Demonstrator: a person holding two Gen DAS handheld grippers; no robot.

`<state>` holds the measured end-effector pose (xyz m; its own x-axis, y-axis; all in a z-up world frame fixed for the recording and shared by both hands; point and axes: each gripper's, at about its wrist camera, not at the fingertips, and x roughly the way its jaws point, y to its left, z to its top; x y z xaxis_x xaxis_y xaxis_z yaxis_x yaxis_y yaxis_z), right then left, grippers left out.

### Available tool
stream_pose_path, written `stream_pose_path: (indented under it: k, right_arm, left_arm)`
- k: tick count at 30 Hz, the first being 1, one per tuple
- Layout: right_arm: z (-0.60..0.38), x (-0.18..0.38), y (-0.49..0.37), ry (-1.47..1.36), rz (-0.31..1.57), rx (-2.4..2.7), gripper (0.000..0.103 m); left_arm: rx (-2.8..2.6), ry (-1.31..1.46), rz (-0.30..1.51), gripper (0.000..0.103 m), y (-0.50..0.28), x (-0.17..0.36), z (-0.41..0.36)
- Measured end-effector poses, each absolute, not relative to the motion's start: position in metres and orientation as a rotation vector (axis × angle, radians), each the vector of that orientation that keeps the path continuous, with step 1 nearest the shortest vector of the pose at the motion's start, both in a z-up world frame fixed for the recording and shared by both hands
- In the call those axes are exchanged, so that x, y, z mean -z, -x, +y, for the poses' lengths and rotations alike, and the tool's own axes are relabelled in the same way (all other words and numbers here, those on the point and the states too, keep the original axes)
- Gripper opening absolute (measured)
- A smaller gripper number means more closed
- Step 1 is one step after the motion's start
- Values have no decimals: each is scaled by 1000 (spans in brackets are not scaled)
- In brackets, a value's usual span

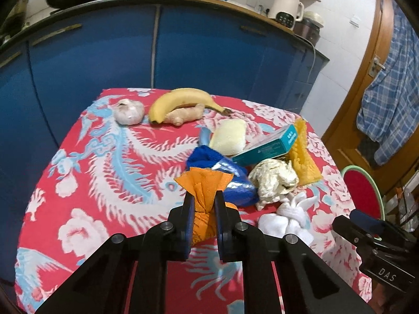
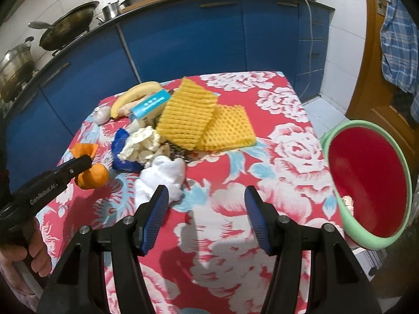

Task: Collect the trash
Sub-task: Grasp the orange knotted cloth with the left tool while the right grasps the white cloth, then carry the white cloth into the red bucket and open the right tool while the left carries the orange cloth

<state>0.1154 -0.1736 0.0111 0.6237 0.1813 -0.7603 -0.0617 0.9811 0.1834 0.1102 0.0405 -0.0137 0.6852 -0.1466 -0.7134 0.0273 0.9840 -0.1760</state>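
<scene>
My left gripper (image 1: 204,201) is shut on a crumpled orange paper (image 1: 203,183), which is pinched between its pads just above the red patterned tablecloth (image 1: 104,157). The right wrist view shows the same orange paper (image 2: 91,176) at the left. Right behind it is a trash heap: a blue plastic bag (image 1: 233,183), a cream paper wad (image 1: 272,180), a white tissue bundle (image 1: 288,217), a teal box (image 1: 267,146) and yellow foam netting (image 2: 188,115). My right gripper (image 2: 207,201) stands open over bare cloth, with the white tissue bundle (image 2: 162,175) at its left finger.
A red bin with a green rim (image 2: 366,183) stands off the table's right edge, with a scrap inside. A banana (image 1: 183,99), ginger (image 1: 183,115), garlic (image 1: 128,111) and a pale sponge (image 1: 227,136) lie at the far side. Blue cabinets (image 1: 209,47) stand behind.
</scene>
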Motion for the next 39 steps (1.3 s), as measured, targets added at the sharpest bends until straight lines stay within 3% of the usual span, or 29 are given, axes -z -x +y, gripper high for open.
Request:
stream_pose_path:
  k: [17, 23, 25, 26, 29, 39]
  right_arm:
    - [-128, 11, -128, -122, 942, -221, 59]
    - [-123, 24, -133, -137, 995, -249, 41]
    - [-122, 25, -131, -125, 987, -250, 34]
    - [-122, 25, -130, -124, 985, -255, 24]
    - [-122, 25, -127, -122, 981, -263, 16]
    - [-137, 8, -107, -139, 922, -255, 12]
  left_arm:
    - [45, 186, 835, 14, -99, 23, 63]
    - [49, 190, 842, 14, -96, 26, 63]
    - [50, 191, 841, 14, -96, 26, 63]
    - [50, 192, 841, 14, -96, 26, 63]
    - [55, 191, 839, 14, -95, 25, 61]
    - [84, 171, 822, 14, -87, 16, 48]
